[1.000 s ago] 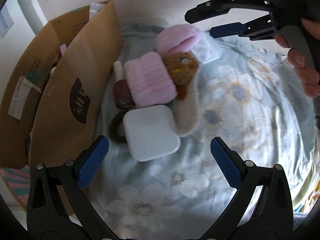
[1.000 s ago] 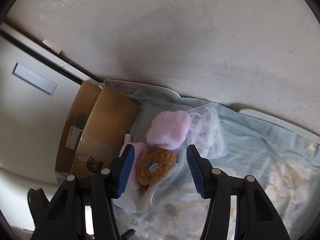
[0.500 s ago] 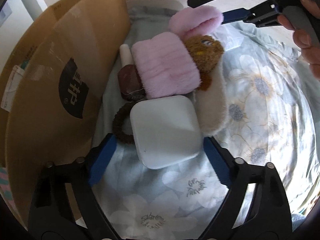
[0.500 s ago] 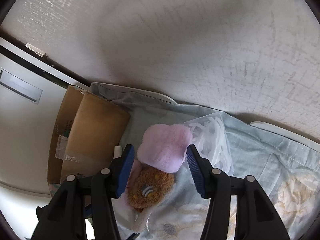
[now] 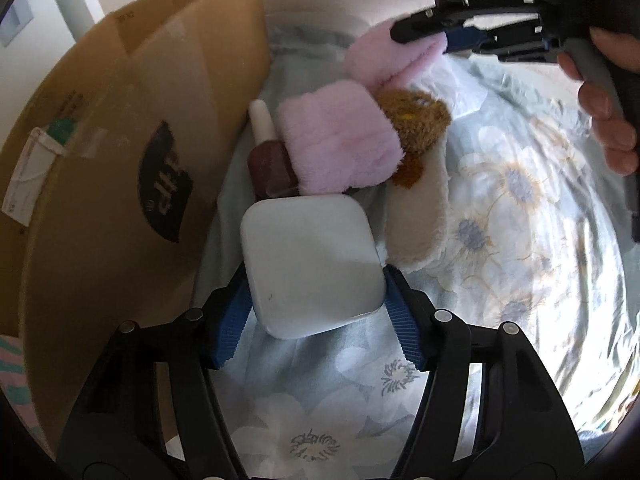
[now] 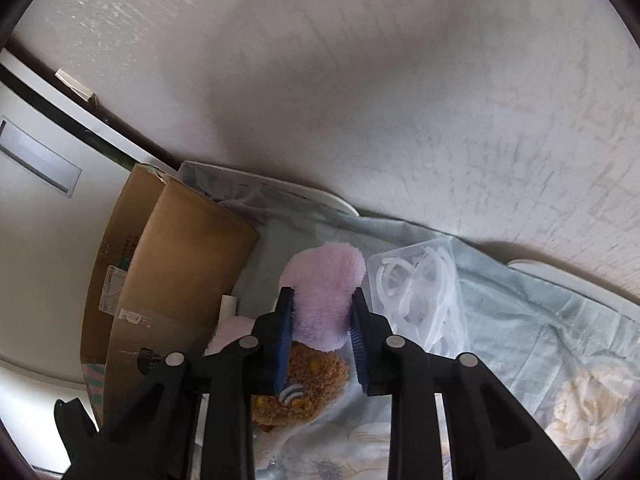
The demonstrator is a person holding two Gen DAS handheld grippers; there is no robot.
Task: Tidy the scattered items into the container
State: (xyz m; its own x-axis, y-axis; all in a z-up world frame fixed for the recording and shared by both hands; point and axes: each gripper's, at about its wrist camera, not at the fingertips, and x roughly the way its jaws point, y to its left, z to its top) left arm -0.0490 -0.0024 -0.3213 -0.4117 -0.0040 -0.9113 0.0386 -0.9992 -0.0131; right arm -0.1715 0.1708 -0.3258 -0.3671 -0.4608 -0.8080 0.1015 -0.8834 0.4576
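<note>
Left wrist view, at lower centre: the left gripper (image 5: 318,300) is closing, its two blue ribbed pads against the two sides of a white, rounded-square plastic case (image 5: 310,262) lying on the pale blue flowered bedsheet (image 5: 520,240). Just above the case sits one dark red nail-polish bottle with a cream cap (image 5: 269,160), beside one fluffy pink plush slipper (image 5: 340,140) carrying a brown furry bear face (image 5: 414,120). At the left edge stands one brown cardboard box (image 5: 120,160); its black logo is blurred and unreadable, and the white label is too small to read. At upper right a hand (image 5: 608,120) holds the right gripper (image 5: 440,36).

Right wrist view, at lower centre: the right gripper (image 6: 322,336) is closing, its pads pressing the slipper's upturned pink plush flap (image 6: 324,300). Only this view shows one clear bag of white plastic rings (image 6: 420,296) at centre right, and the grey wall. The case is hidden here.
</note>
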